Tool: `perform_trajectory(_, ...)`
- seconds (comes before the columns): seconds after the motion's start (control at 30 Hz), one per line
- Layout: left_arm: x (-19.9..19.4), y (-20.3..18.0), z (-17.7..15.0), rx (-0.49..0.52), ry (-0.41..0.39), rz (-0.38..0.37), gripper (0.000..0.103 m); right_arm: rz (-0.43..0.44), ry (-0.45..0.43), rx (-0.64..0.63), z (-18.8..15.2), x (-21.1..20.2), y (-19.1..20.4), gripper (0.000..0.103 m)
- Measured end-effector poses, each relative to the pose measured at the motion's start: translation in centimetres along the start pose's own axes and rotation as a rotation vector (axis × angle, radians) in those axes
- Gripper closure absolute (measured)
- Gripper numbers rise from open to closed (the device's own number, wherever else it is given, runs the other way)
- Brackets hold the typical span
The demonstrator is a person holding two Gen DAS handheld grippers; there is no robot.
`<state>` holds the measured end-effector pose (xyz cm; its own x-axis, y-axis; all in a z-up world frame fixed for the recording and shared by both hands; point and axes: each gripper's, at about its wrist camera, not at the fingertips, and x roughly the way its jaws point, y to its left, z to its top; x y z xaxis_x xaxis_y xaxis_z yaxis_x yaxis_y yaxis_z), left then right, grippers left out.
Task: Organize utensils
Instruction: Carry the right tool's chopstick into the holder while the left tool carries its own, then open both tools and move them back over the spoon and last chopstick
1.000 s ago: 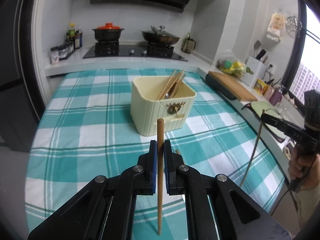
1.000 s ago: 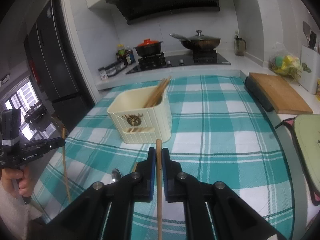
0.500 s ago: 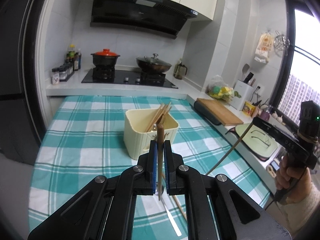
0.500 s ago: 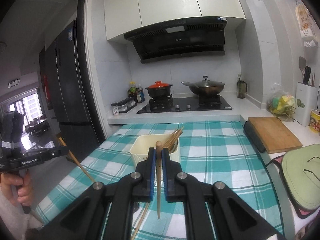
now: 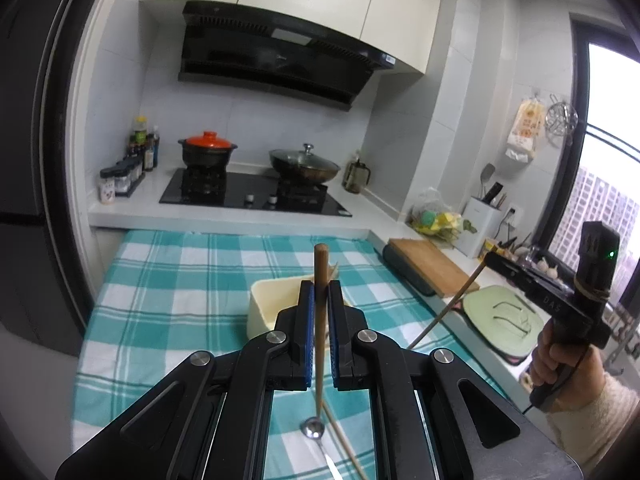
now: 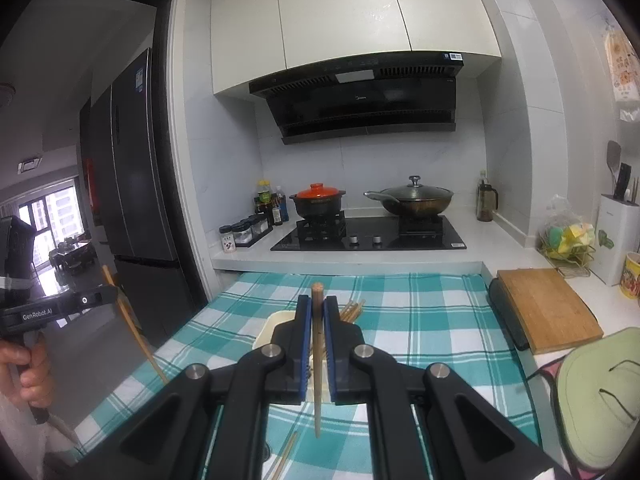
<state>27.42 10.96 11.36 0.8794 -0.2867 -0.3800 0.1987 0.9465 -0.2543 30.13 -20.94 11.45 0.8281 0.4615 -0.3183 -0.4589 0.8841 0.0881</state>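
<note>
Two wooden chopsticks aloft, one clenched upright in each set of jaws: left gripper point(image 5: 319, 308), right gripper point(image 6: 316, 320). Cream holder point(image 5: 266, 304) at twelve o'clock on the checked surface point(image 5: 168, 280), already stocked. Spoon point(image 5: 312, 428) and loose chopstick point(image 5: 344, 436) at six o'clock, unsorted.
</note>
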Motion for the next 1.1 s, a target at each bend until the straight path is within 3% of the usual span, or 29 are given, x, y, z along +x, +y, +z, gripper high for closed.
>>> perform_trajectory(0.3,5.1,-0.7,6.4,0.038,-0.075,0.037,0.098,0.027,-0.036,0.019,5.2,4.9,-0.6,0.097)
perform_trajectory(0.5,11.3,-0.3,6.9,0.034,-0.020,0.064,0.098,0.025,-0.060,0.007,6.3,9.6,-0.8,0.097)
perform_trajectory(0.6,14.7,0.3,5.8,0.037,0.048,0.079,0.098,0.043,0.015,0.046,5.4,13.0,-1.8,0.097)
perform_trajectory(0.8,20.5,2.2,2.7,0.019,0.200,0.104,0.098,0.065,0.256,0.179,1.6,20.5,-5.0,0.097)
perform_trajectory(1.0,24.4,3.0,0.4,0.029,0.301,0.143,0.098,0.046,0.386,0.198,-1.0,25.1,-6.4,0.096)
perform_trajectory(1.03,24.6,2.9,0.3,0.034,0.305,0.161,0.096,0.037,0.391,0.189,-1.2,25.3,-6.4,0.093)
perform_trajectory(1.1,24.1,2.9,0.3,0.032,0.302,0.176,0.077,0.006,0.399,0.155,-1.2,25.8,-6.0,0.093)
